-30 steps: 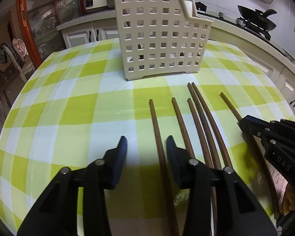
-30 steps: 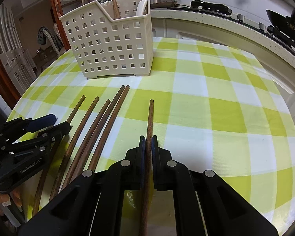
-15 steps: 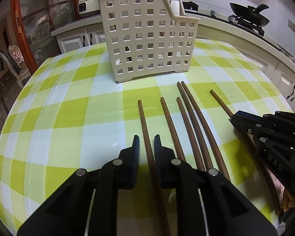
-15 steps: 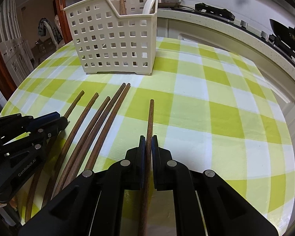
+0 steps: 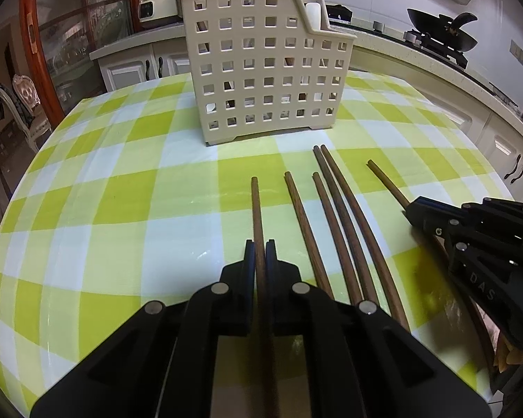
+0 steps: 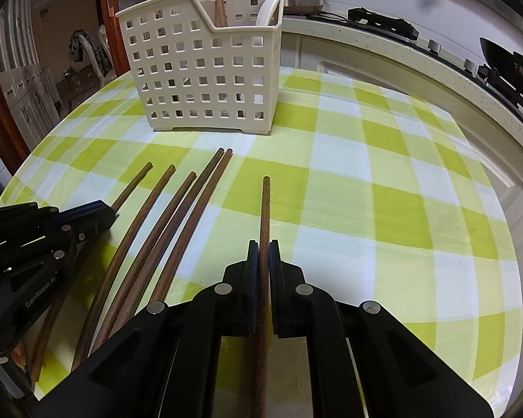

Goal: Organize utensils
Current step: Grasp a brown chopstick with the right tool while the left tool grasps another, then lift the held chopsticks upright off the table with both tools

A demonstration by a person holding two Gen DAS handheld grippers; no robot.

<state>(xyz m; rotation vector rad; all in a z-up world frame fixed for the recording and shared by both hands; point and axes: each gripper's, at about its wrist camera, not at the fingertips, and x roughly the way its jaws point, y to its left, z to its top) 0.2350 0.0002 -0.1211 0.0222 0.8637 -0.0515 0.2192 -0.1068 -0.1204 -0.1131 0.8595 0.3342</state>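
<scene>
On tablecloth [image 5: 97, 202]: six chopsticks, basket [image 5: 261, 66] behind
Left gripper [image 5: 260, 254]: clamped on leftmost chopstick [image 5: 256, 209]
Right gripper [image 6: 263, 254]: clamped on rightmost chopstick [image 6: 265, 205]
Right view only: utensils [image 6: 219, 3] inside basket

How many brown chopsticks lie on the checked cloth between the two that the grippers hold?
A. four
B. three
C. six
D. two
A: in the left wrist view, the left gripper is shut on the leftmost chopstick, the right gripper holds the rightmost chopstick, and four loose chopsticks lie between them on the cloth.
</scene>
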